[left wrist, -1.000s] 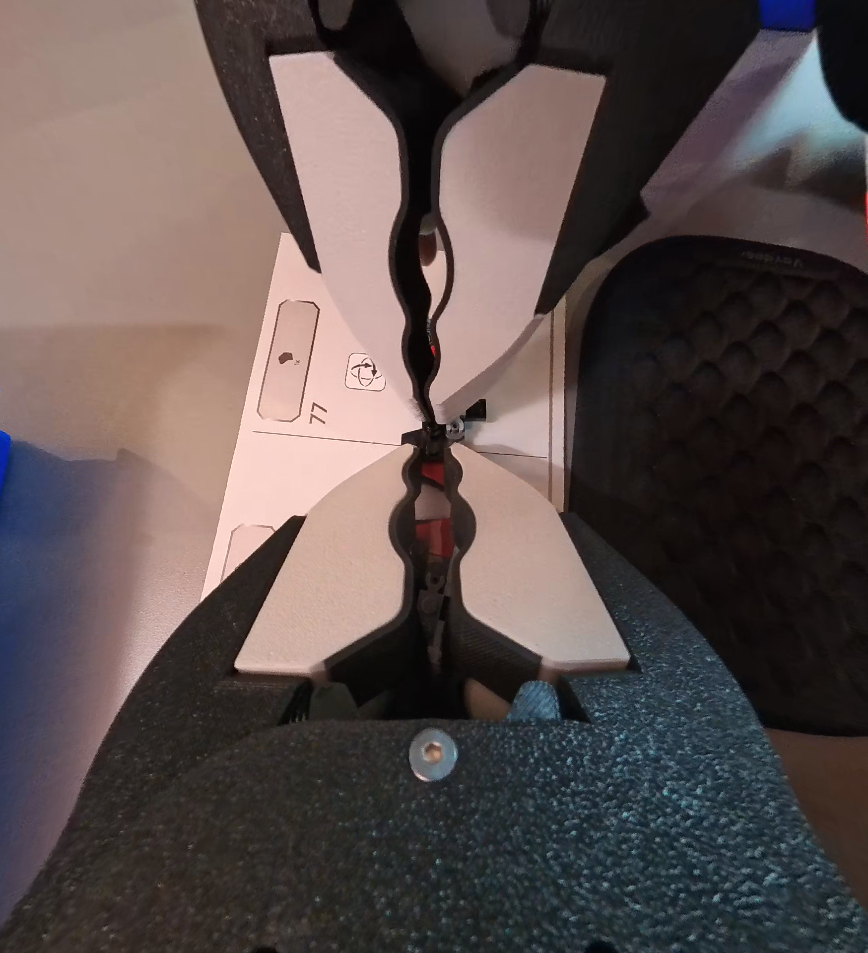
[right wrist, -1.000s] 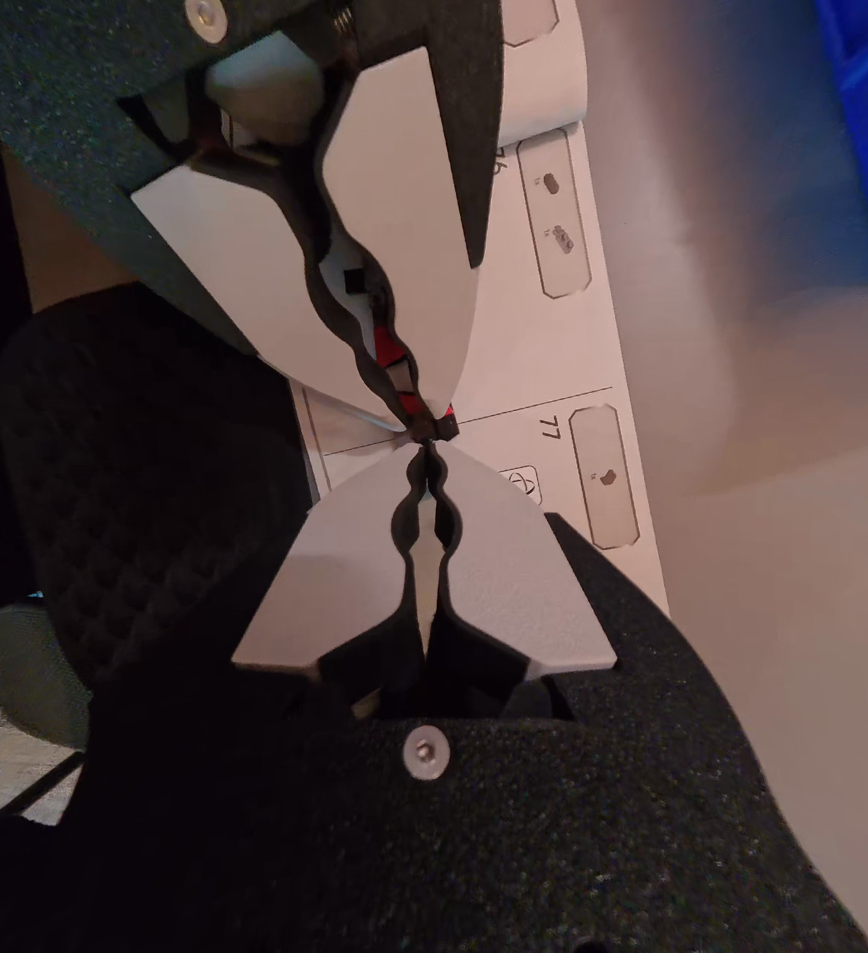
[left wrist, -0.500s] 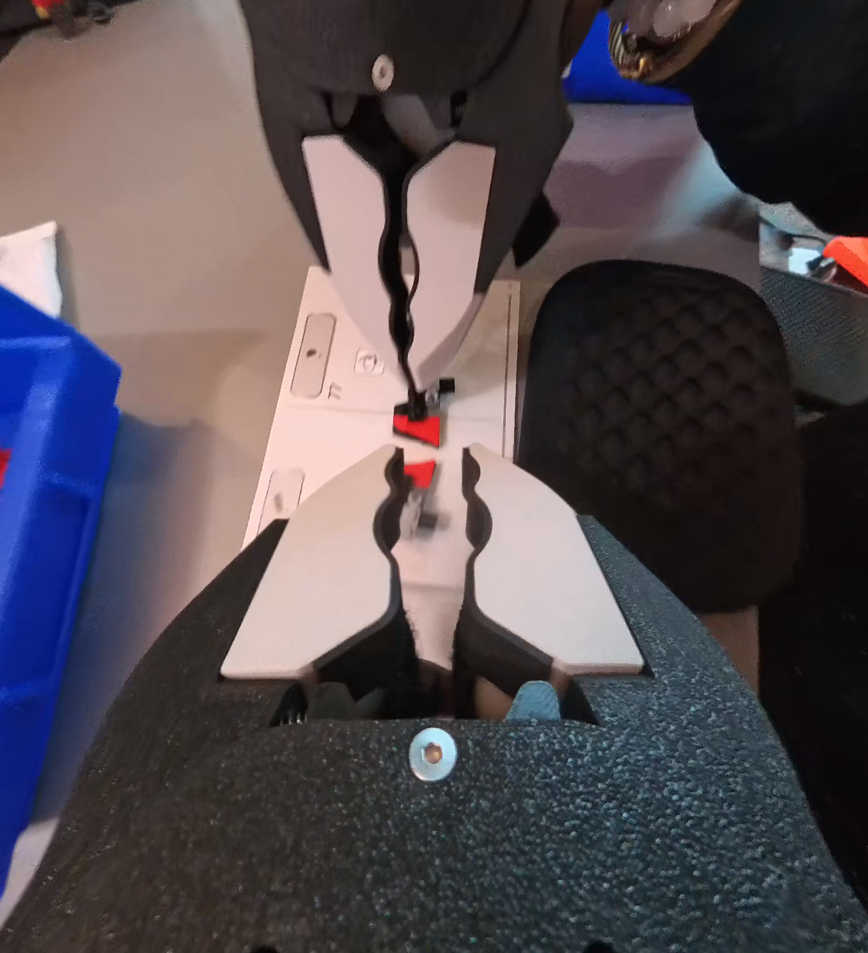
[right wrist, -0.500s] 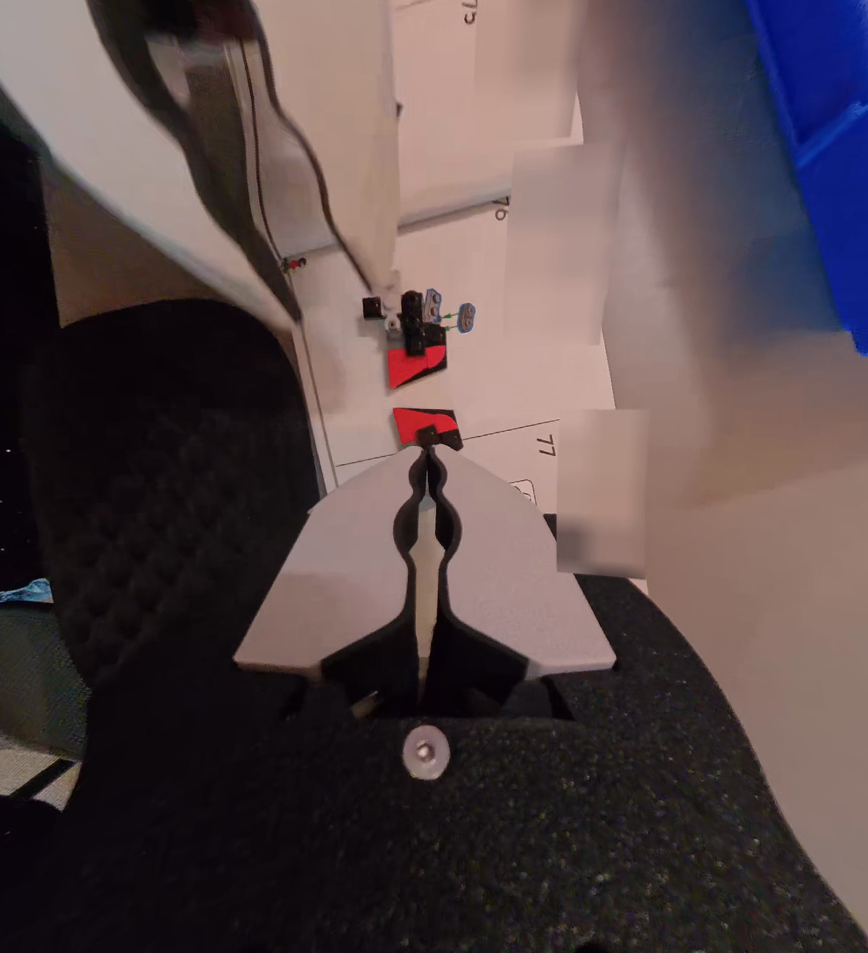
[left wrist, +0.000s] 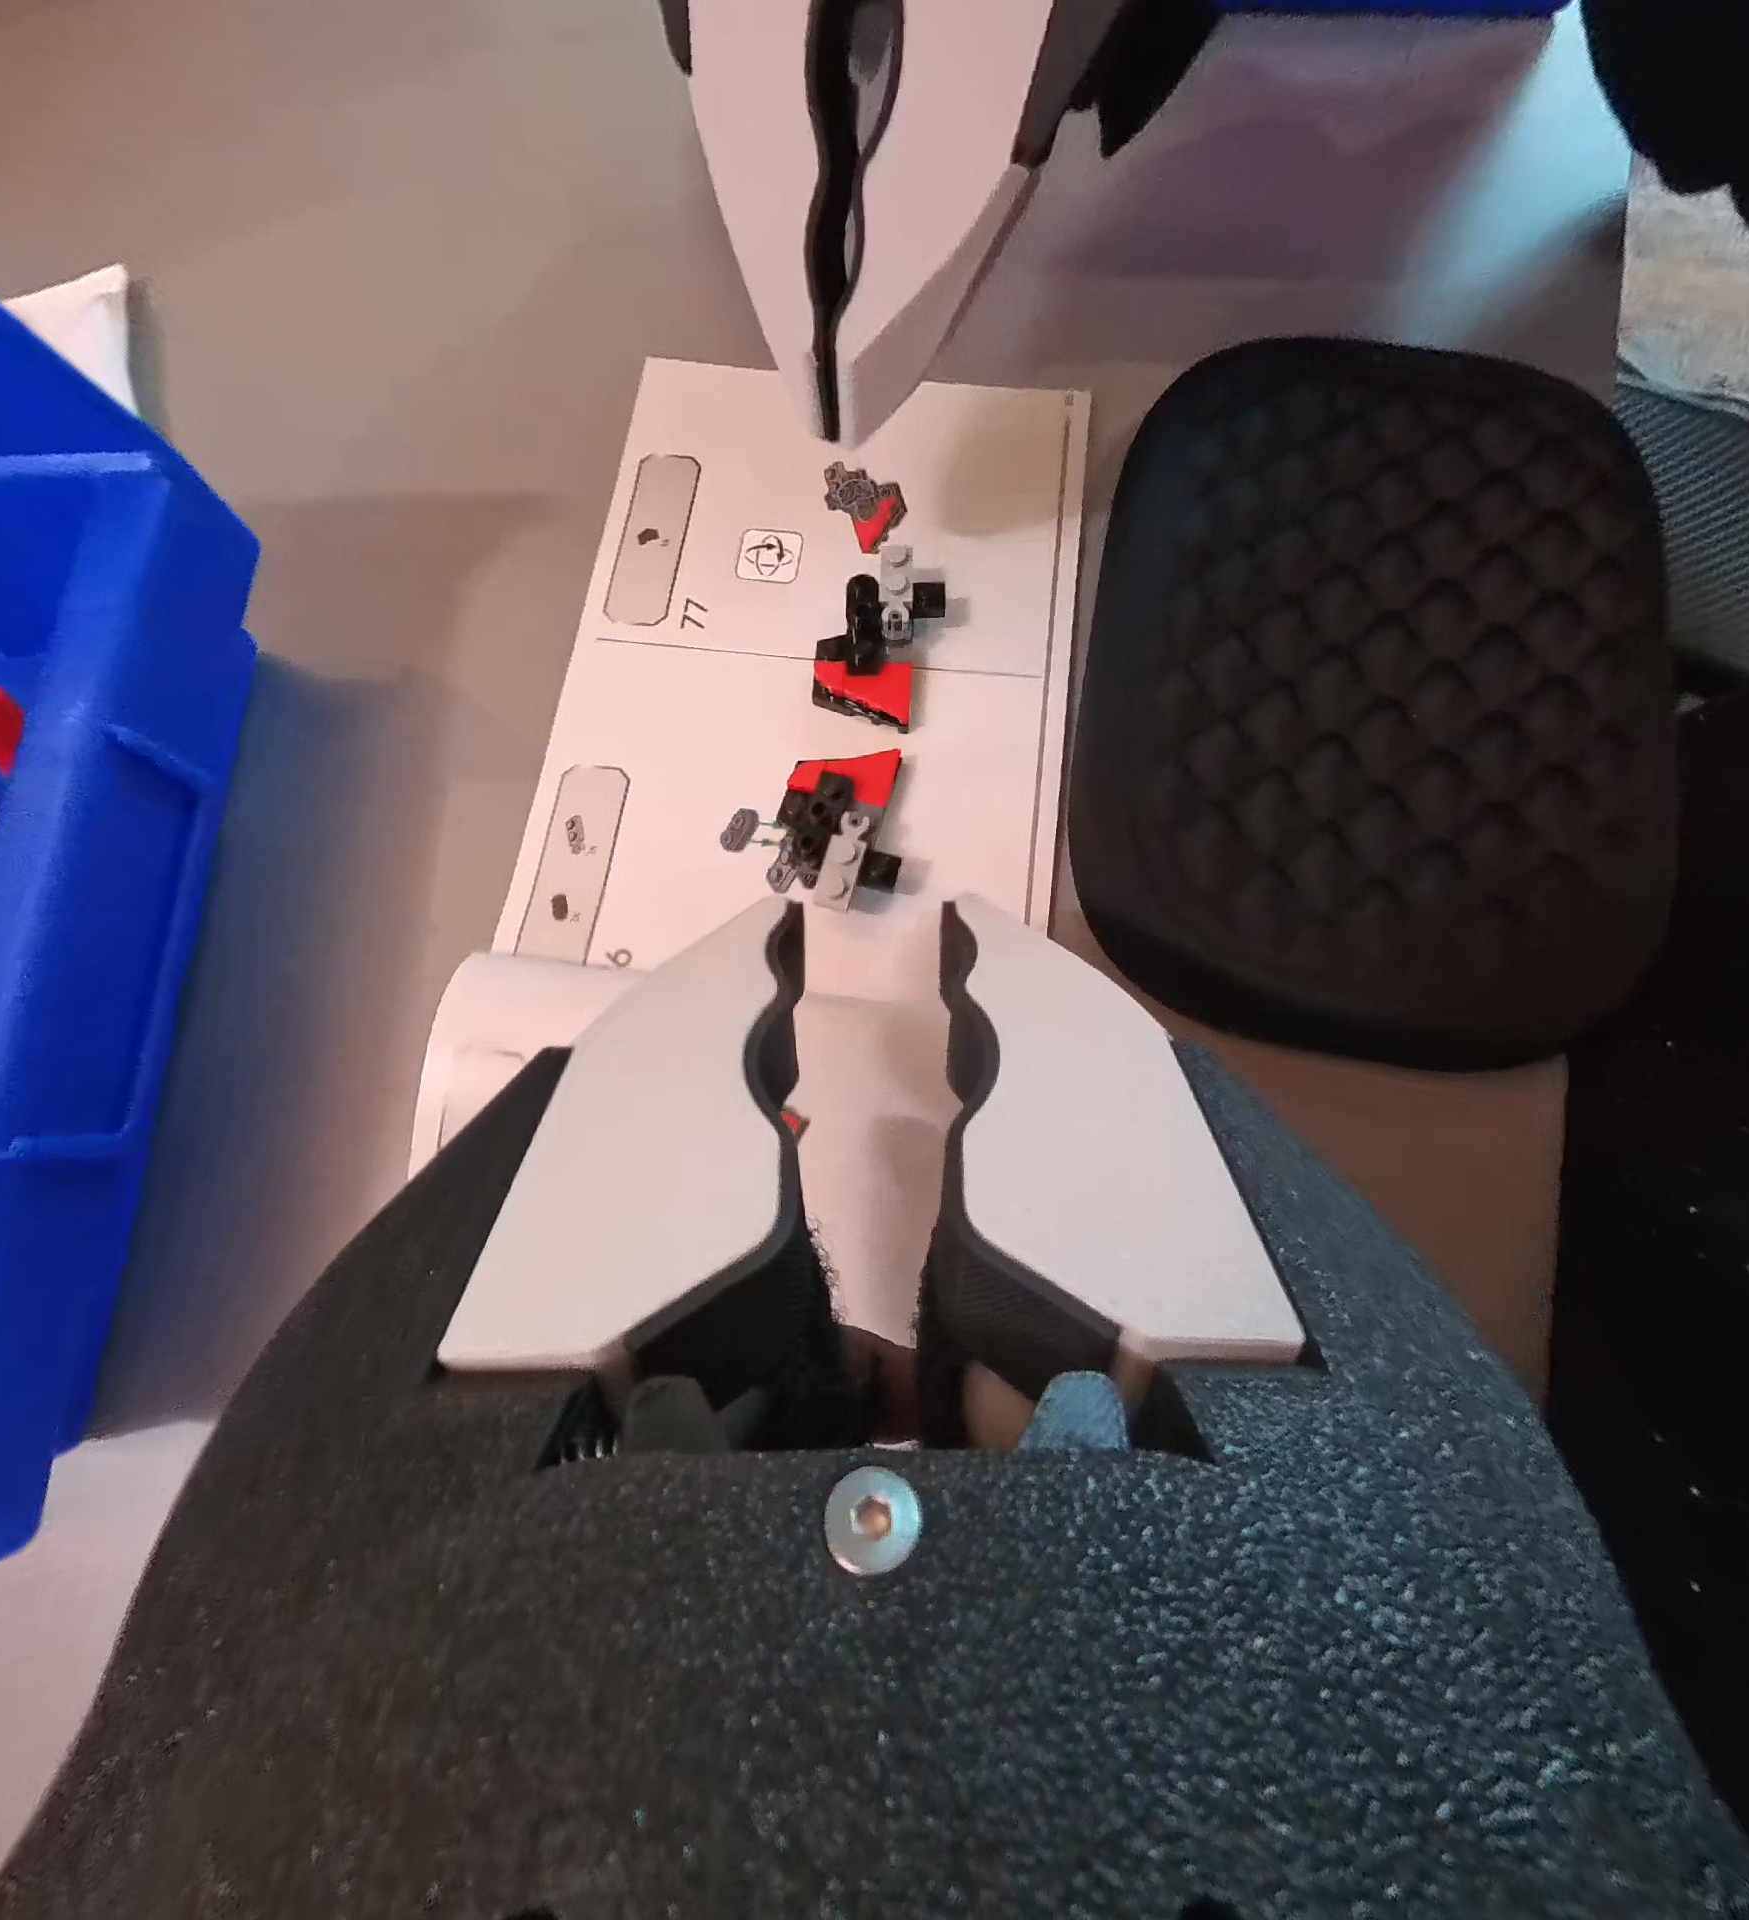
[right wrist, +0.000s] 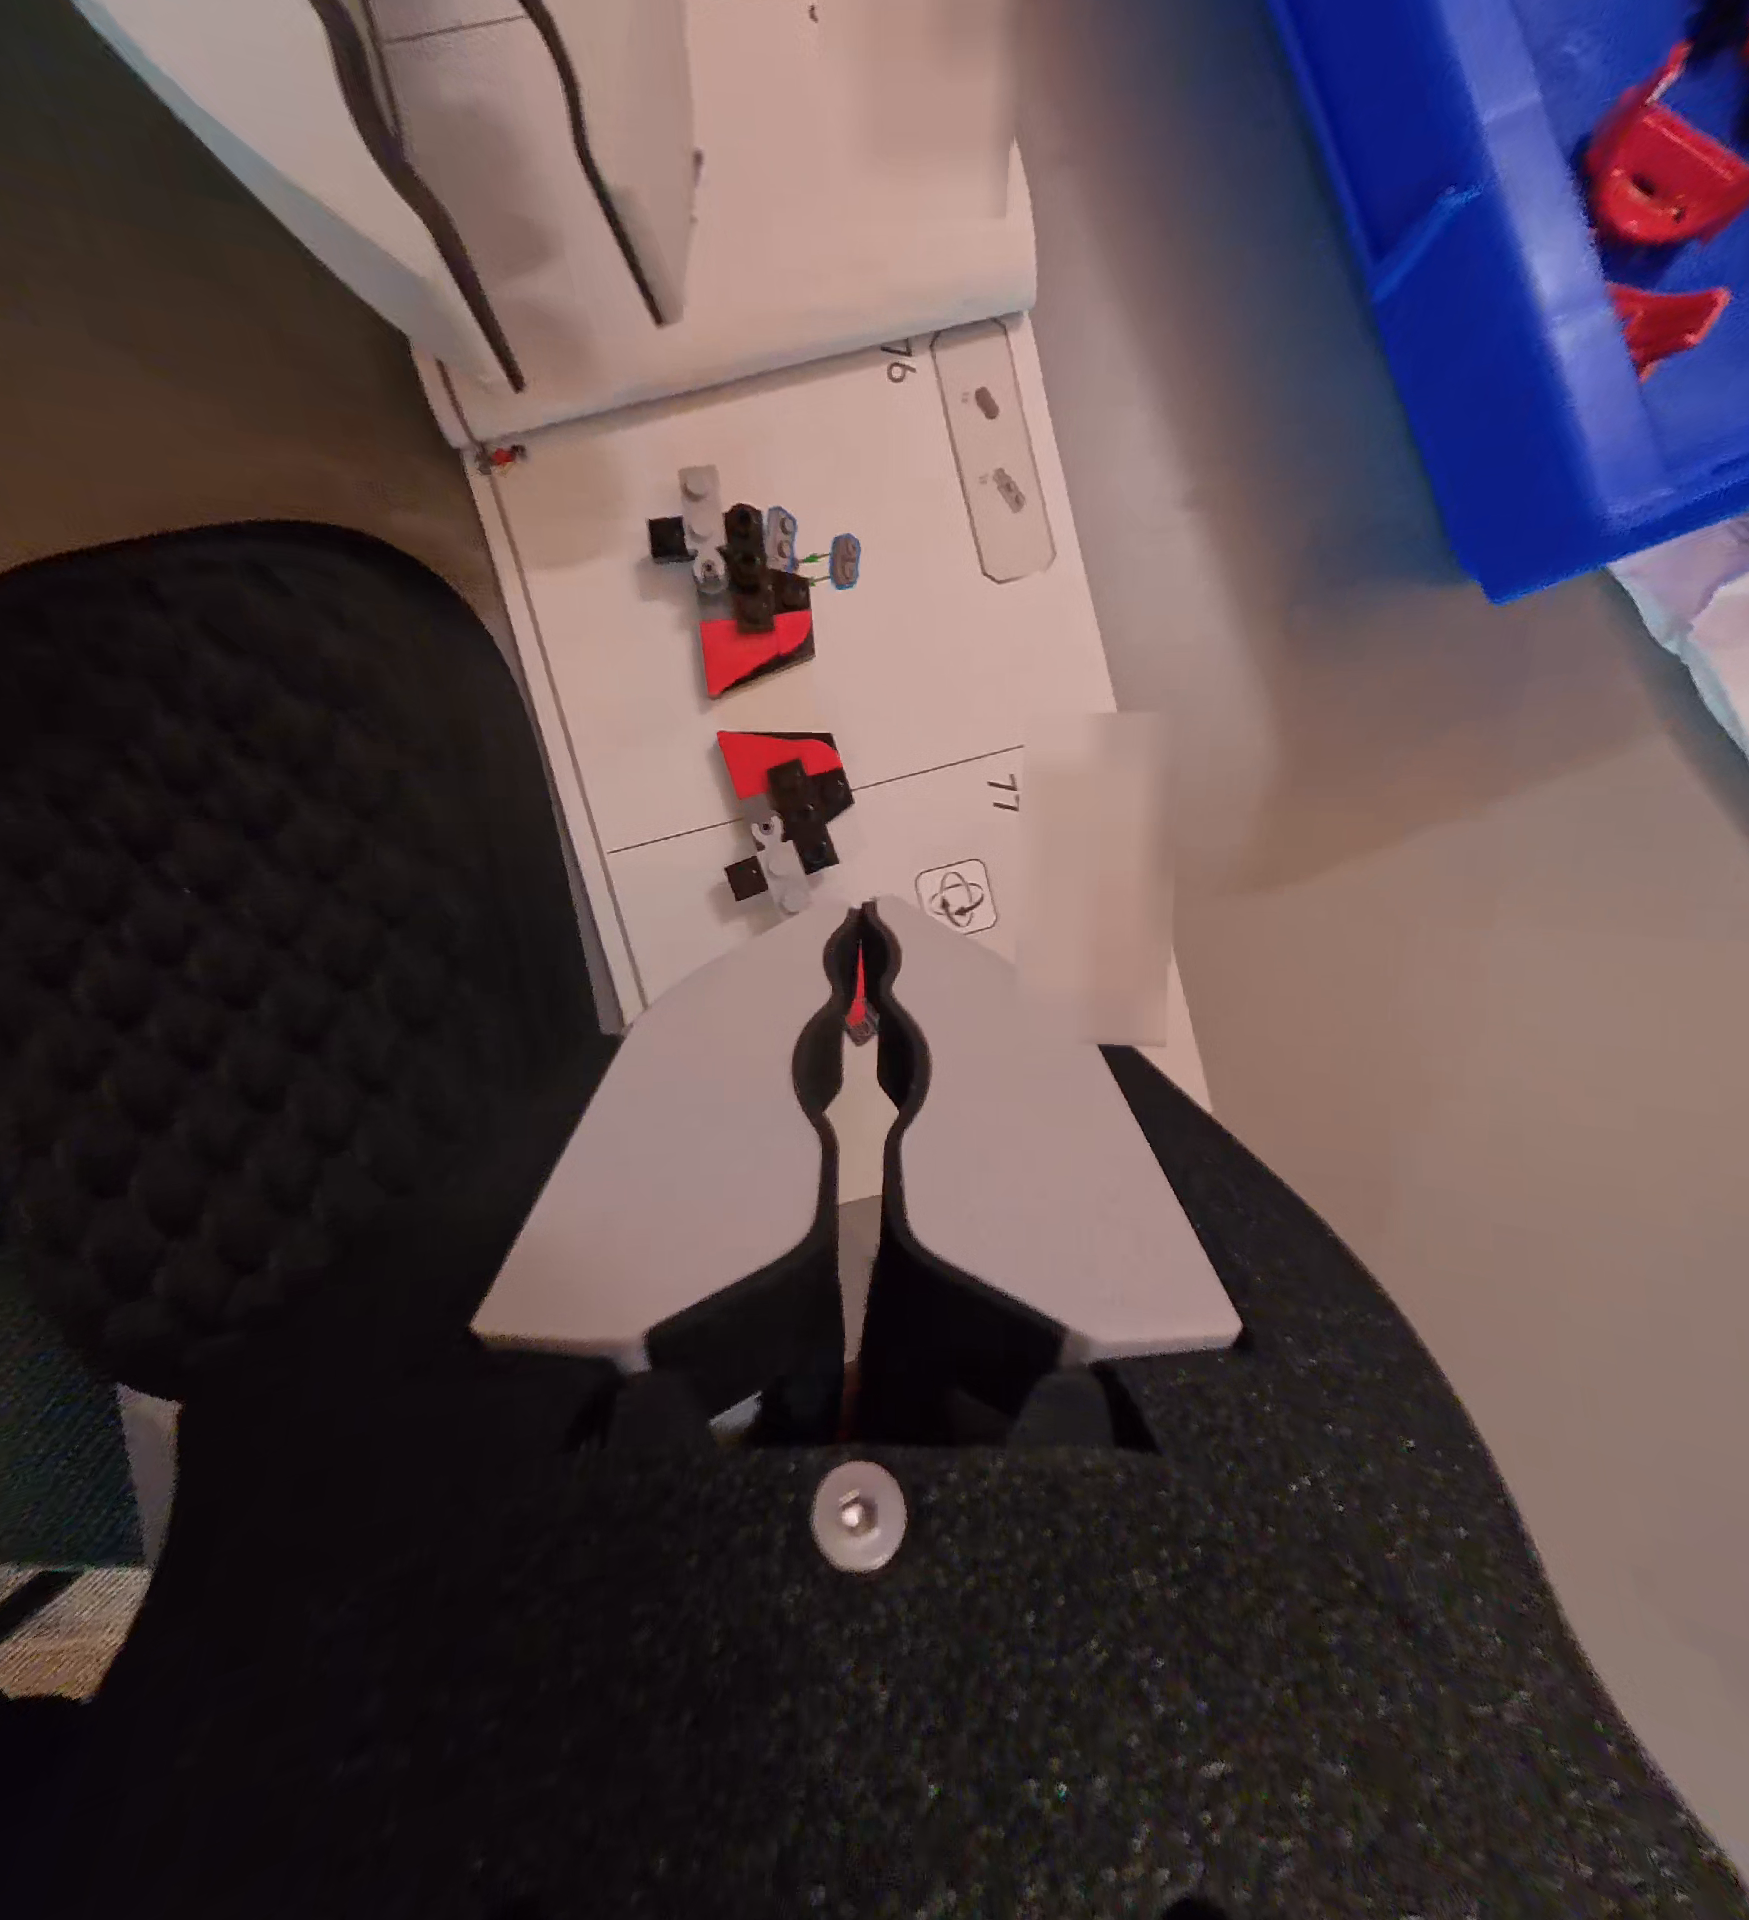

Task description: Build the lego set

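The small lego sub-assembly [left wrist: 865, 649] lies flat on the open instruction booklet [left wrist: 704, 748], across the line that divides two steps, just beside a printed drawing of itself. It looks feather-light and rigid, a red-and-black wedge with black and grey bits stacked off one end. I would guess those end pieces pop off under a sideways squeeze. The safer hold is probably across the wedge's flat sides, which are slick plastic, so the pinch needs to be square.

The left gripper [left wrist: 870, 914] hangs over the booklet's rolled-back edge, jaws parted wide, empty, touching nothing. The right gripper [right wrist: 865, 914] hovers over the booklet's opposite end, tips pressed together. A red sliver shows in its gap, likely printed artwork below, so it seems empty. A blue bin [left wrist: 70, 831] of red parts stands beside the booklet.
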`<state>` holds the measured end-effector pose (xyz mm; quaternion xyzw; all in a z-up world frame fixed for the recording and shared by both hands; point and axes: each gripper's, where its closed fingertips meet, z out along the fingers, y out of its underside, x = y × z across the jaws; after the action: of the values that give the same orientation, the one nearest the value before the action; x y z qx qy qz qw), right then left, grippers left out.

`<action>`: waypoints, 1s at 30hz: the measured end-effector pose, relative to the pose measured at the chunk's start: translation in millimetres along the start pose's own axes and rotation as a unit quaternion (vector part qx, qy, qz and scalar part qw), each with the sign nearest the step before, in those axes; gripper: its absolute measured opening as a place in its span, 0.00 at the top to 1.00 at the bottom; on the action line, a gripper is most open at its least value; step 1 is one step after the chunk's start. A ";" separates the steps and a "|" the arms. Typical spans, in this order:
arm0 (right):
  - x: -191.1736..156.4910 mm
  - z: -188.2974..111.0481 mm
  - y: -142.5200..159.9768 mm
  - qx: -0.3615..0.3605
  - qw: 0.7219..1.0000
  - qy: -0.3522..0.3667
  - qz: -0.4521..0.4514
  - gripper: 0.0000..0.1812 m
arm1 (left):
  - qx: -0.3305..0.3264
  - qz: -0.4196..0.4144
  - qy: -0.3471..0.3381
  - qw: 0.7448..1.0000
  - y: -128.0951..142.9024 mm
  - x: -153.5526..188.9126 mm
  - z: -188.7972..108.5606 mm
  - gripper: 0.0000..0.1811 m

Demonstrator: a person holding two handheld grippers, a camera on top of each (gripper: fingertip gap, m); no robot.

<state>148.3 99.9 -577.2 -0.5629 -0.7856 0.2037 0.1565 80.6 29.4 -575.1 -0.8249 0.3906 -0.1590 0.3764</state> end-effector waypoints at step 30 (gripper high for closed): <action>-13.0 30.1 -2.8 -0.097 0.986 -0.077 0.107 1.00 | 0.022 -0.029 -0.006 0.999 0.7 -13.3 0.5 0.88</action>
<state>135.9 82.5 -602.1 -0.6391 -0.7464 0.1847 0.0169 71.9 39.5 -575.5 -0.8284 0.3606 -0.1730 0.3922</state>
